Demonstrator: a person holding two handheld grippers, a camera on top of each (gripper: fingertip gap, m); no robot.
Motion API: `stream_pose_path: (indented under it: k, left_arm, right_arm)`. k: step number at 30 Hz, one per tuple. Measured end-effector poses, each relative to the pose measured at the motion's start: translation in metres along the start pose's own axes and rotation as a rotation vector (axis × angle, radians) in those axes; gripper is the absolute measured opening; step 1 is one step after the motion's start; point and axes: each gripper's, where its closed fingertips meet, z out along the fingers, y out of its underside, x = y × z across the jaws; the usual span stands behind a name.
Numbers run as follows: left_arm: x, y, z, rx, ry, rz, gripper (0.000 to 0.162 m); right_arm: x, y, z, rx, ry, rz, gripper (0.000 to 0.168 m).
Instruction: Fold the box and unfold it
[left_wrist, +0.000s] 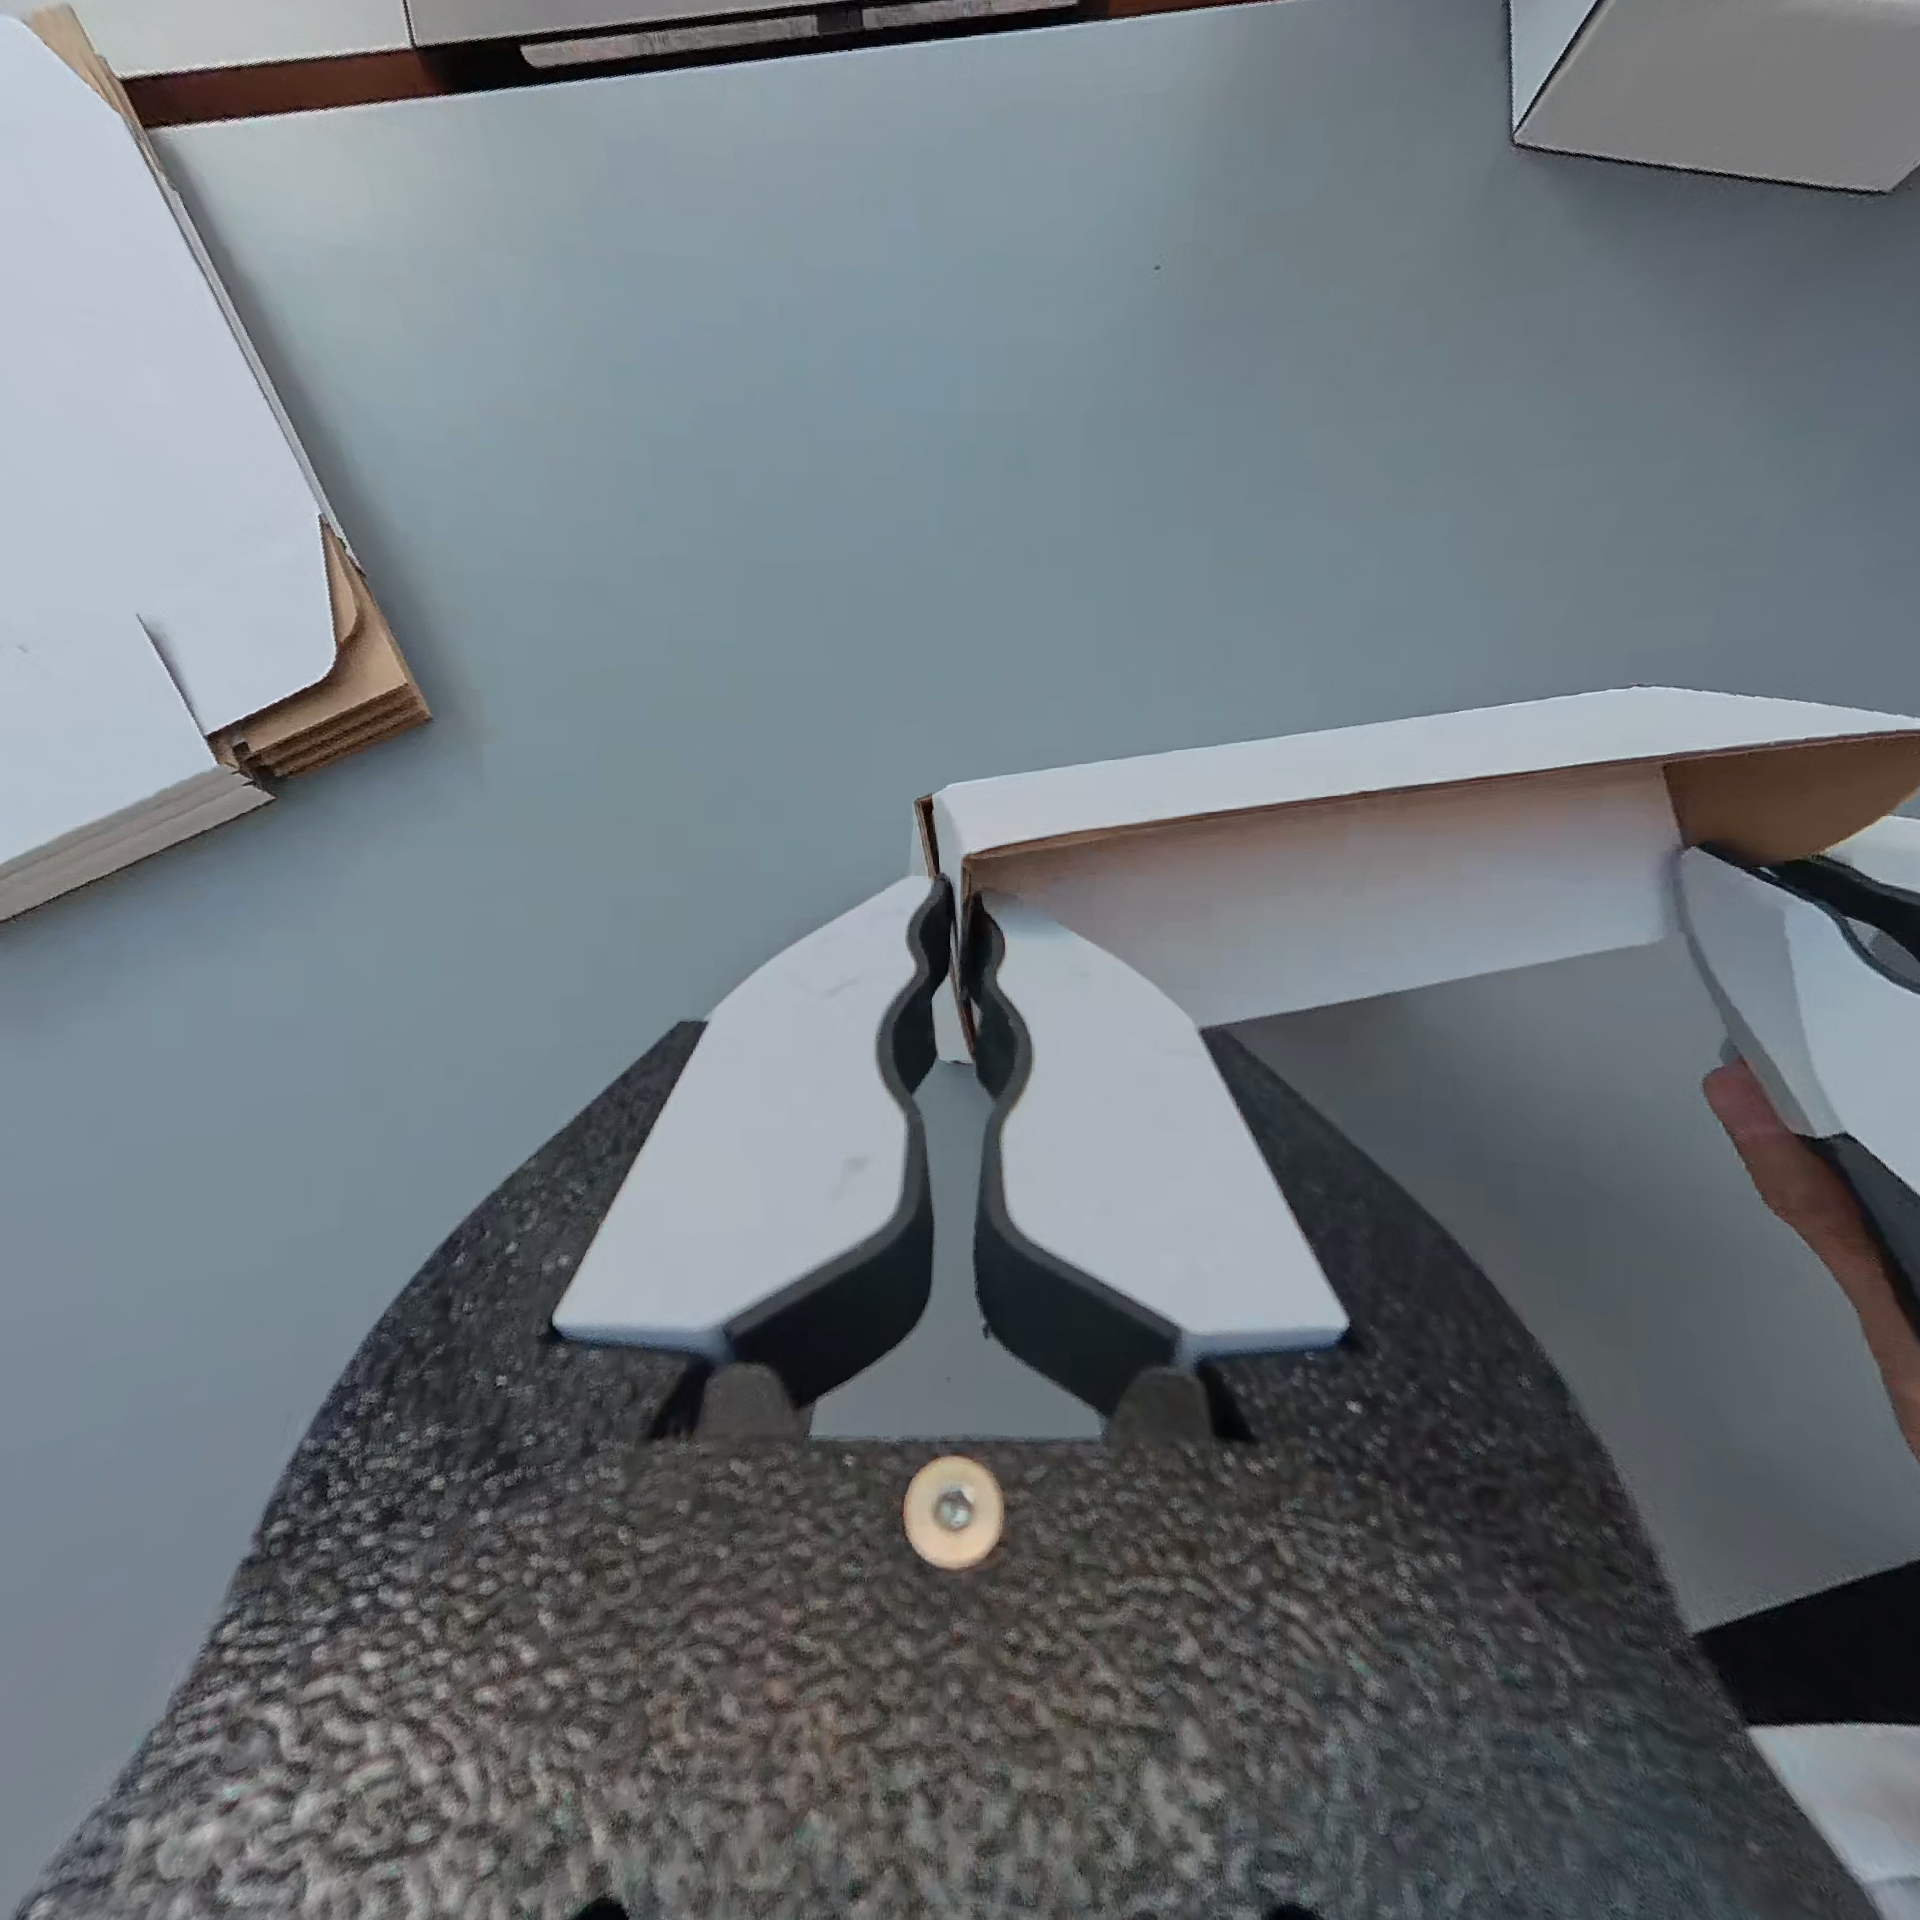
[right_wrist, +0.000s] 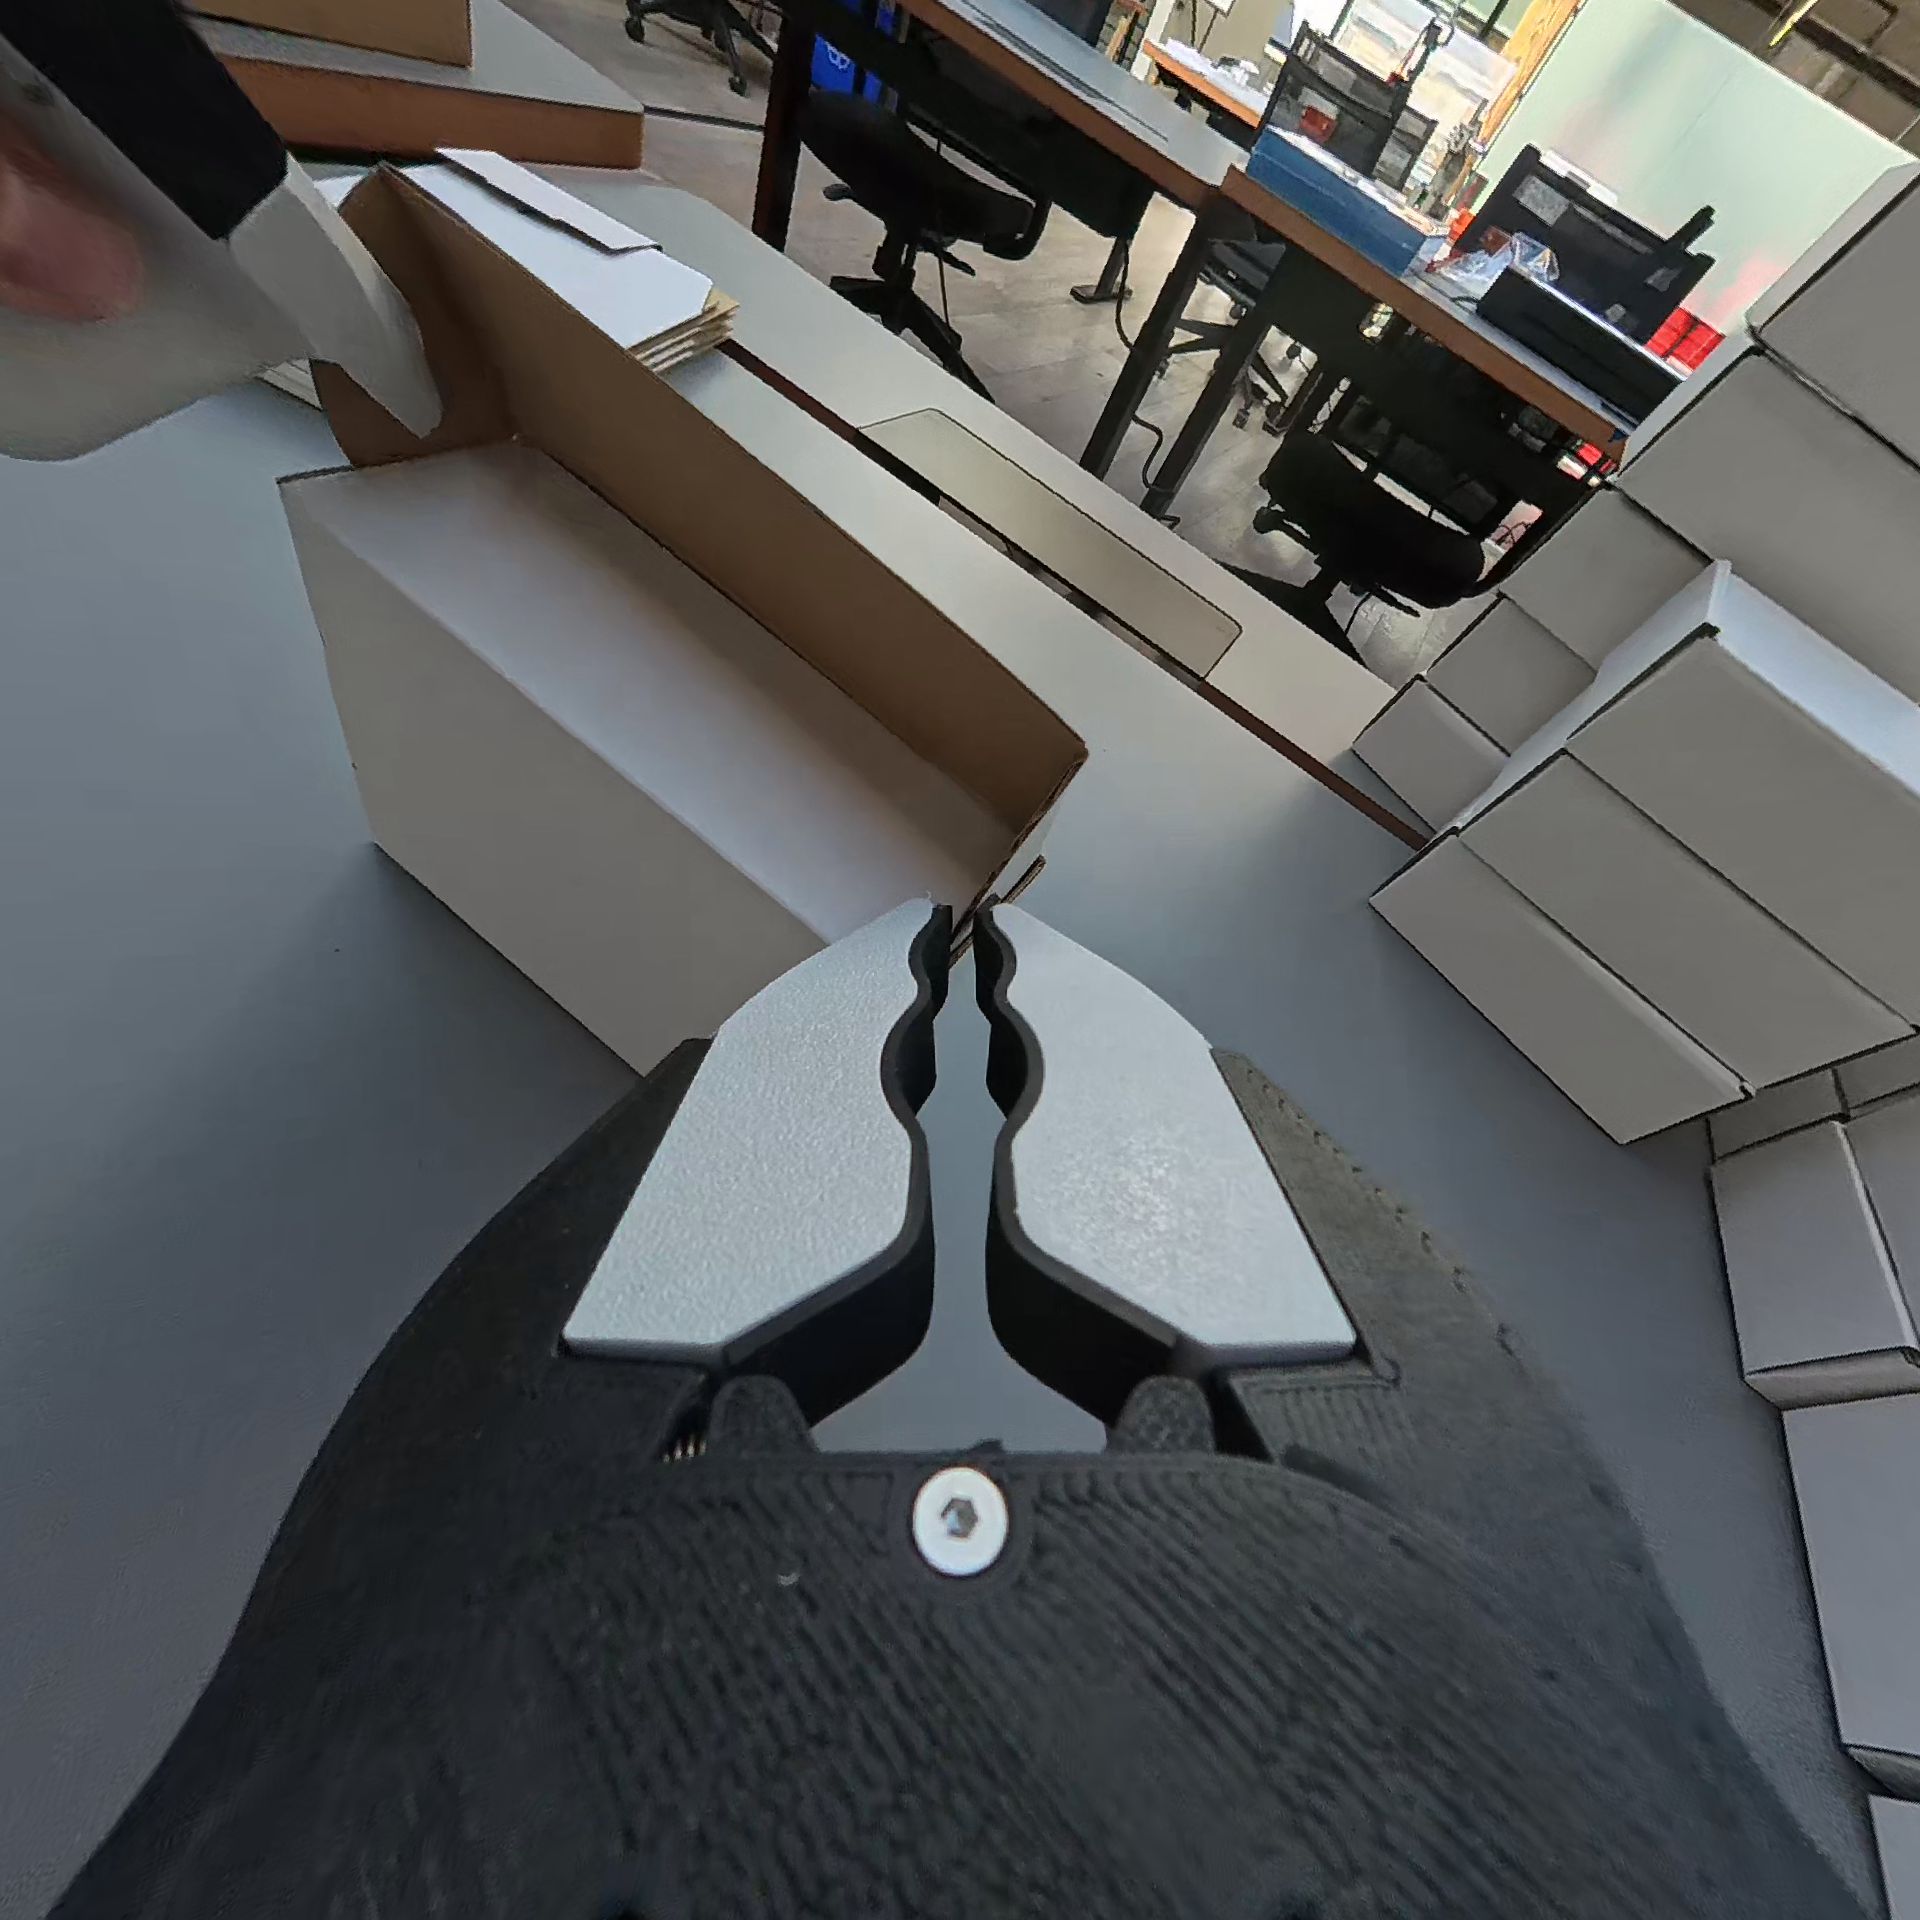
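Fingers of the left gripper (left_wrist: 956, 914) and right gripper (right_wrist: 964, 920) each pinch a corner of the box (right_wrist: 582, 644), so a hard tug might rip it.

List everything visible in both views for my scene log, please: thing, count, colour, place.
box: one, white outside and brown inside, on the table centre, lid part open, pinched at two corners
table: one, grey, under everything
flat cardboard blanks: one stack, white faces with brown edges, left part of the table
folded boxes: many, white, stacked at the right of the table
office chairs: at least two, black, behind the table
desks: several, brown-edged, in the background
left gripper: one, white fingers on a black body, shut on the box's left corner
right gripper: one, same colours, shut on the box's right corner
hand: one, holding the right gripper
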Motion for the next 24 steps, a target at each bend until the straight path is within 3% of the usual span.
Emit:
stream_pose_path:
  k: [7,9,12,15,20,24]
  left_arm:
    - [-0.001,0.004,0.002,0.138,-0.12,0.049,0.002]
    - [0.001,0.004,0.002,0.16,-0.121,0.045,0.002]
    - [0.001,0.005,0.002,0.187,-0.104,0.038,0.002]
    - [0.001,0.004,0.002,0.192,-0.107,0.046,0.002]
    - [0.004,0.005,0.002,0.21,-0.103,0.069,0.002]
    - [0.004,0.005,0.002,0.233,-0.087,0.093,0.002]
  right_arm:
    - [-0.001,-0.001,-0.002,0.145,-0.055,0.119,0.006]
    - [-0.001,-0.002,-0.007,0.205,-0.103,0.14,0.009]
    - [0.003,-0.008,-0.022,0.254,-0.148,0.153,0.0]
    - [0.024,-0.027,-0.031,0.301,-0.093,0.147,0.0]
    - [0.033,-0.054,-0.01,0.234,-0.119,-0.03,0.0]
    - [0.02,-0.037,0.009,0.019,-0.155,-0.128,0.0]
